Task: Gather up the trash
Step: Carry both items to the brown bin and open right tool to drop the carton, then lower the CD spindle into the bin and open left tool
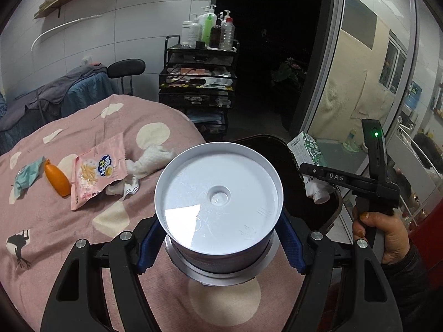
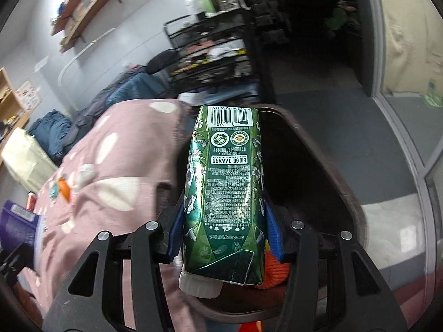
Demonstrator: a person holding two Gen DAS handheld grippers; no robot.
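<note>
My left gripper (image 1: 220, 239) is shut on a round cup (image 1: 218, 191); its blue pads press both sides and its white base faces the camera. It hovers over the pink blanket (image 1: 83, 235). My right gripper (image 2: 224, 222) is shut on a green drink carton (image 2: 229, 182), white cap toward the camera, above the dark bin (image 2: 326, 160). In the left wrist view, that right gripper (image 1: 318, 175) and the carton (image 1: 307, 149) hang over the bin (image 1: 265, 144). A pink snack bag (image 1: 97, 168), an orange bottle (image 1: 58, 178), a teal scrap (image 1: 26, 175) and white tissue (image 1: 151, 159) lie on the blanket.
A black wire cart (image 1: 198, 80) with bottles on top stands behind the bed. A glass door (image 1: 360, 83) runs along the right. Something orange (image 2: 277, 274) lies inside the bin. A hand (image 1: 384, 235) grips the right tool. The cup (image 2: 16, 229) shows at the right wrist view's left edge.
</note>
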